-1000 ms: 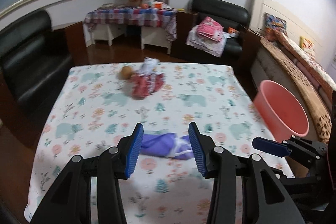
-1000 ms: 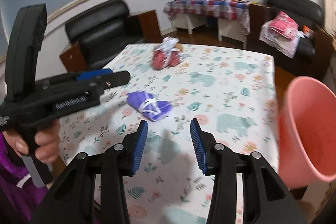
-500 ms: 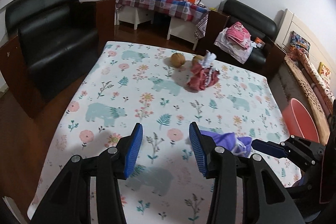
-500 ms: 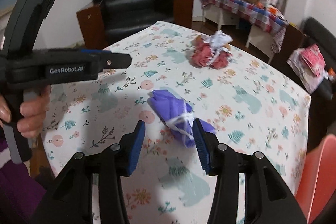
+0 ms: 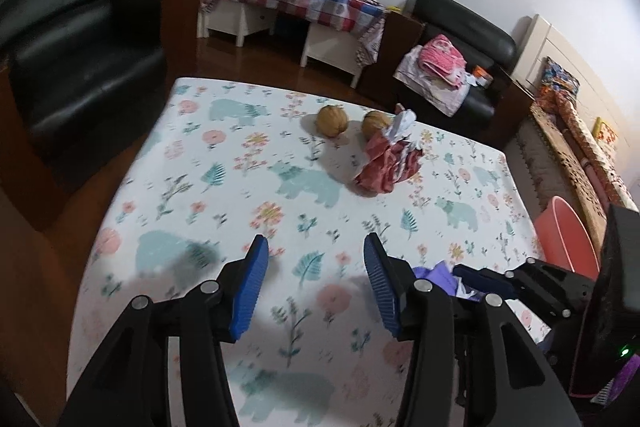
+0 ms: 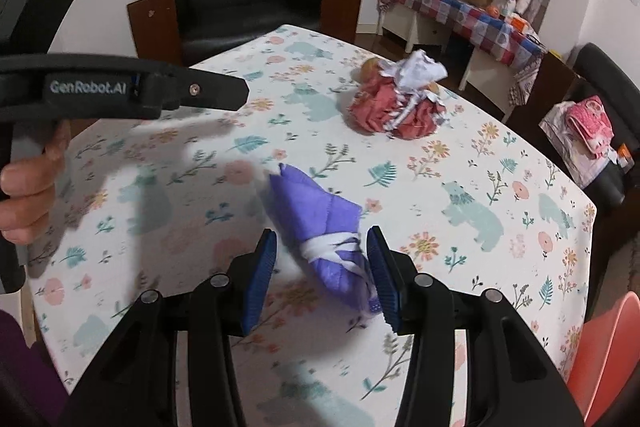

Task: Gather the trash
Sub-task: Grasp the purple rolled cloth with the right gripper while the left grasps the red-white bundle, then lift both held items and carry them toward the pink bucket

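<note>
Sitting beside the table (image 5: pixel 168 163), past its right edge, is a pink bucket (image 5: pixel 560 239). Only part of its rim is showing, so what is inside it cannot be told.

The purple bag (image 6: pixel 320 223) is lying on the table, tied with a white string. The right gripper (image 6: pixel 322 267) is reaching over it with its blue pads apart, one on each side of the tied end. The right pad is looking very close to the bag, but it is hard to tell if it is touching. The left pad is clear of it.

The left gripper (image 5: pixel 316 279) is hanging over bare cloth to the left of the purple bag. Its jaws are opening, and nothing is between them.

The red bag (image 5: pixel 388 167) is lying farther back from the purple bag, with a white knot on top. Two brown balls (image 5: pixel 332 121) are sitting just behind it.

A second ago the purple bag was lying between the left gripper's pads. Now it is peeking out to their right, mostly hidden behind that gripper's arm. In the right view it was far ahead, and now it is right between the pads.

A hand (image 6: pixel 28 195) holding the left gripper is cut off at the picture's edge.
</note>
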Motion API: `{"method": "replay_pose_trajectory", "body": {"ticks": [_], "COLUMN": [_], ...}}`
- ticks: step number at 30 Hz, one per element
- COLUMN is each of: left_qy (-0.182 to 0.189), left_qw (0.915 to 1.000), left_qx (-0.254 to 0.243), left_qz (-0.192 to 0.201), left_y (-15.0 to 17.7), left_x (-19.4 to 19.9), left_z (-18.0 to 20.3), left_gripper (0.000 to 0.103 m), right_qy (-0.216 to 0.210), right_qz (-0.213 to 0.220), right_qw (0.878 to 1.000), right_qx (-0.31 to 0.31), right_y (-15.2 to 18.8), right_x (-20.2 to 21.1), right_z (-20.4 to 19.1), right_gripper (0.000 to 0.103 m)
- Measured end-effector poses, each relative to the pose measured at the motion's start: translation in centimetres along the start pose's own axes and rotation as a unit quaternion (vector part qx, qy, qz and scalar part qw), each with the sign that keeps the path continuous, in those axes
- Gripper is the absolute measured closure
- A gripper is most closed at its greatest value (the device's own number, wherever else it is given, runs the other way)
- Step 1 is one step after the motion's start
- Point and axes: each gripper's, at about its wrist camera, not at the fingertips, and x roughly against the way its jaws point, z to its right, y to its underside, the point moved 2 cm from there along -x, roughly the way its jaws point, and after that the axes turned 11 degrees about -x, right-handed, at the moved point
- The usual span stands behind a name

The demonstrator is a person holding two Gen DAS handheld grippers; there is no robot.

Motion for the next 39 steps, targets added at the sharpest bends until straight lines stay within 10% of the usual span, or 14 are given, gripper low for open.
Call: {"method": "replay_pose_trajectory", "body": {"ticks": [8,29,39], "left_qy": [0.01,0.014,0.016], "left_qw": [0.9982,0.9906,0.9932], "left_qx": [-0.058,-0.134,-0.115], "left_qz": [0.003,-0.021,-0.012], "left_y": [-3.2,-5.6,-5.0], "left_x": [-3.2,-11.0,-9.9], "left_z": [2.2,5.6,5.5], "left_gripper": [0.053,0.053,0.072], "right_qy": [-0.03,-0.075,-0.079], "right_qz": [-0.012,-0.01,-0.007], "right_qw": [0.997,0.967,0.963], "right_qx": [-0.066,-0.245,-0.258], "right_y": [-0.3,2.1,2.6], "right_x": [-0.4,2.5,3.0], "right_z": [2.5,8.4,8.9], "right_gripper": [0.075,0.077,0.077]}}
